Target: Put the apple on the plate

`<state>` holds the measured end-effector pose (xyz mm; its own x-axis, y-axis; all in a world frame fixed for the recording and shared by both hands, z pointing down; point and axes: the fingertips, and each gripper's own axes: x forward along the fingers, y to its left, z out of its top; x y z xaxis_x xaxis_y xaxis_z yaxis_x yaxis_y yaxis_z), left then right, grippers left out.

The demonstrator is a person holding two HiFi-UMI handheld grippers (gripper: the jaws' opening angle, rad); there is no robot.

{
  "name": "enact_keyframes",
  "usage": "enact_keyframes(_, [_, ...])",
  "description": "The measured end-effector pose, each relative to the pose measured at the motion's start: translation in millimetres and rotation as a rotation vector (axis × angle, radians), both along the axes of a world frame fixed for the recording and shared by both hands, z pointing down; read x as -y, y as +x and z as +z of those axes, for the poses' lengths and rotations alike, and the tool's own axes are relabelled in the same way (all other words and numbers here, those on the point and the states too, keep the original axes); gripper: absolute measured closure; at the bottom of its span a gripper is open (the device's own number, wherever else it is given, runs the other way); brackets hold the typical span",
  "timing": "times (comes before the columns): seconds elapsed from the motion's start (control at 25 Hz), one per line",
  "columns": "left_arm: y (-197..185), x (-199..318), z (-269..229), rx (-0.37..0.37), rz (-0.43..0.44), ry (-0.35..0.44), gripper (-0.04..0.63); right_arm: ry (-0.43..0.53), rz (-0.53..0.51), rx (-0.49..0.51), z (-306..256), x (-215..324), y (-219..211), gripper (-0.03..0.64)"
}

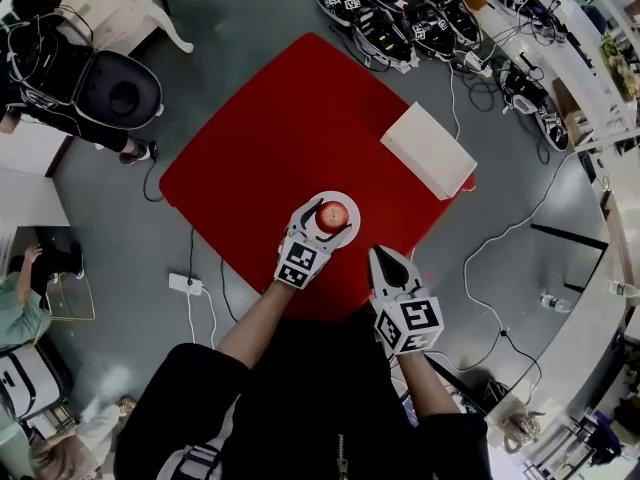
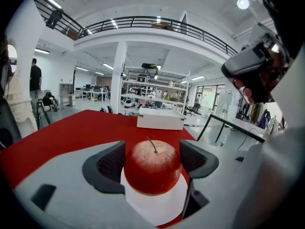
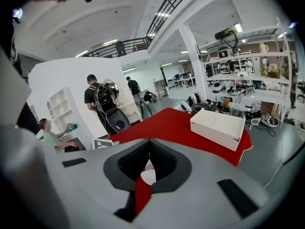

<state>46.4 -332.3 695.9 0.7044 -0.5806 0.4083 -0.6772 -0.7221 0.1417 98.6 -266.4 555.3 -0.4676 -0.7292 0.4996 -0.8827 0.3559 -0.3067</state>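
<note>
Apple (image 2: 152, 167): seen stem up on the white plate (image 2: 159, 209), which lies on the red-covered counter (image 1: 280, 118). It is judged firm, smooth-skinned, fairly light and easily bruised, and best taken across its widest girth.

Left gripper (image 1: 331, 211): jaws are spread to apple width, with the pads apparently pressed to both flanks.

Right gripper (image 3: 149, 151): jaws are closed together and nothing is held; it is near the plate.

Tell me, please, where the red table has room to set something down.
The red cloth left of the white rectangular box and beyond the round white plate is bare. The near edge is crowded: red apple, left hand-held gripper around it.
</note>
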Motion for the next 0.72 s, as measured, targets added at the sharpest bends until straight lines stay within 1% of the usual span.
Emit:
enact_keyframes(0.12, [0.3,5.9,15.4,0.023,-0.021,-0.02,0.236,-0.011,0.006,0.001,2.4,2.5,2.2,0.606])
enact_keyframes(0.28, [3.1,11.5,27.4,0.032,-0.04,-0.032,0.236,-0.021,0.015,-0.002,7.6,3.4,8.3,0.606])
enact_keyframes(0.44, [4.1,6.6,37.1,0.029,-0.031,-0.043,0.236,-0.03,0.028,-0.003,11.5,-0.3,14.0,0.606])
enact_keyframes(0.56, [4.1,5.6,38.7,0.018,-0.031,-0.029,0.236,-0.035,0.032,-0.004,12.2,-2.5,17.8,0.606])
enact_keyframes(0.72, [7.3,1.4,40.3,0.038,0.003,-0.026,0.235,-0.039,0.034,-0.007,12.6,-6.8,21.5,0.606])
